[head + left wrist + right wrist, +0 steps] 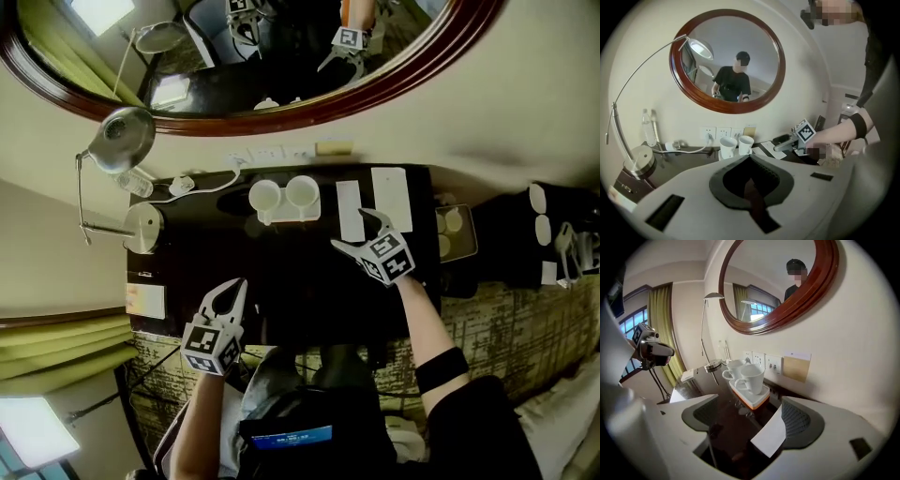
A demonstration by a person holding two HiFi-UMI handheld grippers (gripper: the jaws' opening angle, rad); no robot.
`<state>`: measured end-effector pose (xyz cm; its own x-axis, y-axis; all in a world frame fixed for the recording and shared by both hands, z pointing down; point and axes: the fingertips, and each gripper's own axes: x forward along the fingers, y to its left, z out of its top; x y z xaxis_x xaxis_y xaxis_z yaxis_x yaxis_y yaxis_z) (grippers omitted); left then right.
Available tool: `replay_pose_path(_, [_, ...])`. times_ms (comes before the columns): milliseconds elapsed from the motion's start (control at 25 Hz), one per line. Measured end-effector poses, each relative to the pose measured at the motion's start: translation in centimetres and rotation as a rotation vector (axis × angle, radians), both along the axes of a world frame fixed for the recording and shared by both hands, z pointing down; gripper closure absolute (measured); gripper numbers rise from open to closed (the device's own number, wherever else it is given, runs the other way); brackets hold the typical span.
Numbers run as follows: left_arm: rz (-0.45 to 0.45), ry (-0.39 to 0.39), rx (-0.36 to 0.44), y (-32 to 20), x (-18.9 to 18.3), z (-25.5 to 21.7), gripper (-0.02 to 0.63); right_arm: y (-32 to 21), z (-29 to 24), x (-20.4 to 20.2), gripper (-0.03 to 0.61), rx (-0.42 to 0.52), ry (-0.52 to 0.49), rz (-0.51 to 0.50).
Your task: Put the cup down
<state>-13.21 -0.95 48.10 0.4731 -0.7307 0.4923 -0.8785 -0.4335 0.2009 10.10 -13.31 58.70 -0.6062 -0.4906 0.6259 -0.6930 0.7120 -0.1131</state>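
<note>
Dark desk [281,272] under a round mirror [394,89], and two white cups stand upright side by side on a small tray [751,397] by the wall sockets [758,359]. Left-hand cup [265,197] and right-hand cup [302,191] both look empty. The right gripper [354,232] hangs near them, jaws spread wide, with only the desk and a paper card [349,208] beyond. The left gripper [232,291] hovers at the desk's front edge, clamped closed on nothing. I'd say the cup is down on the tray. Next, the right gripper should back away without clipping a handle.
</note>
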Motion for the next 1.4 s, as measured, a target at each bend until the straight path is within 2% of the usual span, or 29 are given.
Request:
replay_pose_path(120, [0.02,-0.022,-0.011,0.8,0.4,1.8,0.614,-3.9,0.6,-1.1,0.124,0.053,-0.06,-0.044])
replay_pose_path(240, [0.015,-0.004,-0.046,0.8,1.7,2.2,0.614,-6.7,1.1,-2.5,0.126,0.092,-0.101,-0.102])
replay_pose_path(520, [0.014,0.018,-0.064,0.3,2.5,3.8,0.614,-8.0,3.4,-6.6,0.135,0.1,-0.053,-0.272])
replay_pose_path(840, [-0.015,0.011,-0.079,0.3,1.1,4.7,0.614,-8.8,4.6,-8.9,0.14,0.084,-0.065,-0.319])
replay_pose_path(1160, [-0.036,0.005,-0.105,0.8,0.8,5.8,0.614,-9.0,5.0,-10.4,0.17,0.112,-0.101,-0.393])
replay_pose_path(1400, [-0.042,0.005,-0.117,0.9,0.9,6.3,0.614,-9.0,5.0,-10.5,0.238,0.146,-0.126,-0.391])
